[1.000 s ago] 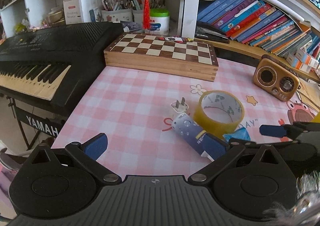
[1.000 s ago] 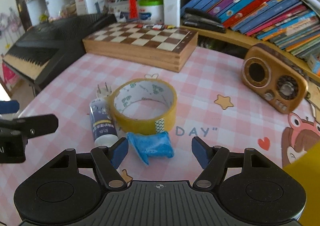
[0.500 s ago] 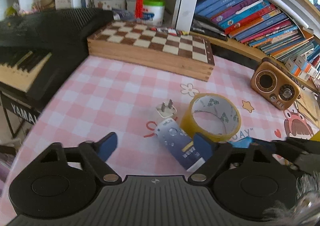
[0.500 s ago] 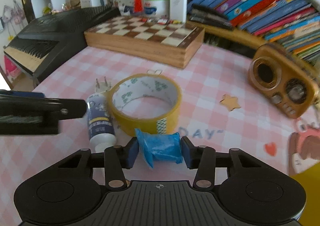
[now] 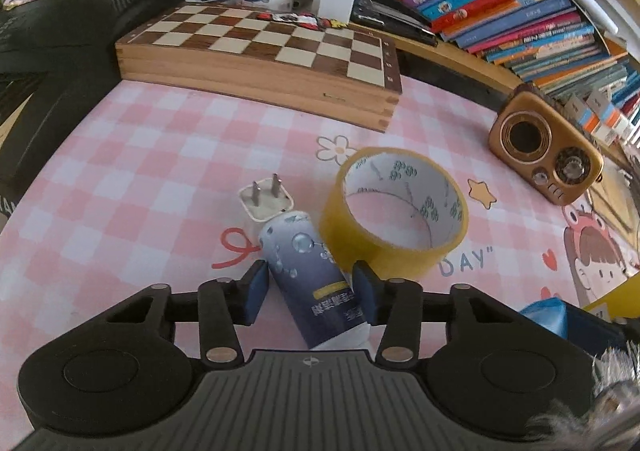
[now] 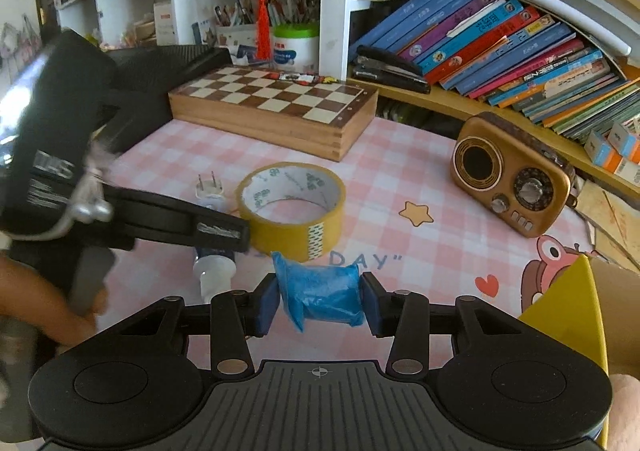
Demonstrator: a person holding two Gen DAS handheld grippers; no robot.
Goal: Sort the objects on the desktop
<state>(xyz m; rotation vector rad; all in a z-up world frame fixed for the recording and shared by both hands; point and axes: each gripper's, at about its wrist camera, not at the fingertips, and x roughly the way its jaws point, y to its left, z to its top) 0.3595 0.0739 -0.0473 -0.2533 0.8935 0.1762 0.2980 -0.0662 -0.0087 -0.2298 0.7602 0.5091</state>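
While both tongs sit low over pink mat, left gripper has just been closing on tube — long axis running away toward white plug, tape roll touching tube's right side. Right gripper clamped on blue packet, just before tape roll. Mat reads "DAY"; tube print unreadable.

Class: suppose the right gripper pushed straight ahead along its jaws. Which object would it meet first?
Probably the tape roll, directly beyond the blue packet held by the right gripper; depth is uncertain.
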